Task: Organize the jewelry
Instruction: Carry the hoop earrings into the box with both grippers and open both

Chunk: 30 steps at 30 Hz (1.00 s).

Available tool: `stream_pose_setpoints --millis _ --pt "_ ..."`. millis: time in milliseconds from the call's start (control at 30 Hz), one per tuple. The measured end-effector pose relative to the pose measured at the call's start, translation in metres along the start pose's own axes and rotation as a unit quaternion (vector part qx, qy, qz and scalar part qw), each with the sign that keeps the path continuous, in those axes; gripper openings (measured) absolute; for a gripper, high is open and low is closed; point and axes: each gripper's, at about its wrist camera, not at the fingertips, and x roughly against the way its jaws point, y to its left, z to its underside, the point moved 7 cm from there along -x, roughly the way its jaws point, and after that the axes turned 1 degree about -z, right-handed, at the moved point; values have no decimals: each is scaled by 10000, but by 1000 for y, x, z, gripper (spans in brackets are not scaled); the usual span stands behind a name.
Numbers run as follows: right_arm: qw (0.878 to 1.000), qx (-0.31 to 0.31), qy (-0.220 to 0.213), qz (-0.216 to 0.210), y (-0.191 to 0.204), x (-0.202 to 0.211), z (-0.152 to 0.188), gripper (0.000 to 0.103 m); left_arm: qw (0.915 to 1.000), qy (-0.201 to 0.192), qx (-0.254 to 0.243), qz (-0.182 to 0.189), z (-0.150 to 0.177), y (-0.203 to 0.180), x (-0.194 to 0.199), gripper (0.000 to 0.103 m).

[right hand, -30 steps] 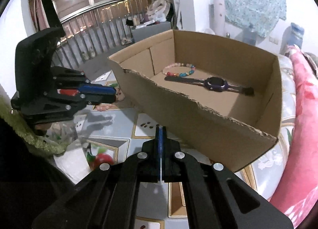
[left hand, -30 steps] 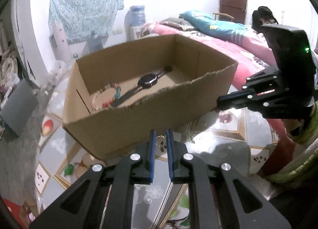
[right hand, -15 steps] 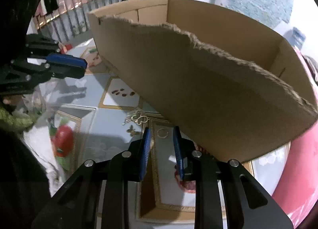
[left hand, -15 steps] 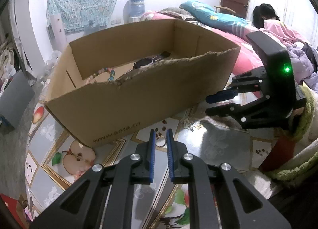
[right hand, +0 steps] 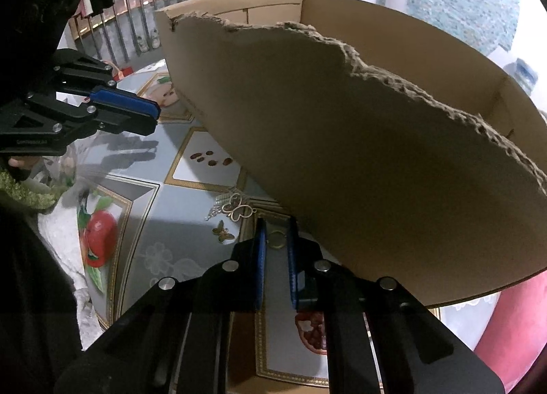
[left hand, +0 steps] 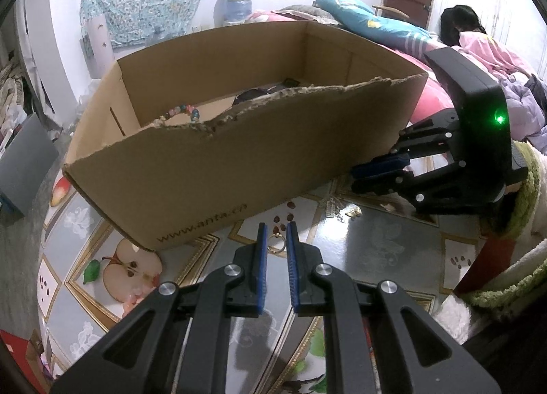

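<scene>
The task looks partly done: a beaded bracelet (left hand: 179,113) and what seems to be a dark watch (left hand: 254,95) already lie inside the cardboard box (left hand: 239,168), beyond both tools. Left on the patterned desk (right hand: 191,240) are at least a small gold ring (right hand: 277,238), a butterfly pendant (right hand: 239,208) and a smaller butterfly charm (right hand: 223,232). The right tool (right hand: 275,236) is released, its pads straddling the ring without visibly touching it; the butterflies lie just ahead to its left. The left tool (left hand: 274,236) is also parted, with a ring (left hand: 275,244) lying between its tips. Picking these up and boxing them remains.
</scene>
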Motion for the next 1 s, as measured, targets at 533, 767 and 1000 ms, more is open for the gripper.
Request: stream_pose_setpoints --millis 533,767,1000 --pt "9901 -806 -1099 -332 20 85 -38 10 9974 -609 2 386 -29 0 51 10" --pt "9753 -1219 -1839 -102 -1 110 -85 10 9942 -991 0 427 -72 10 67 10" --pt "9734 -1866 -1212 539 -34 58 -112 10 9966 -772 254 -139 -105 40 27 11"
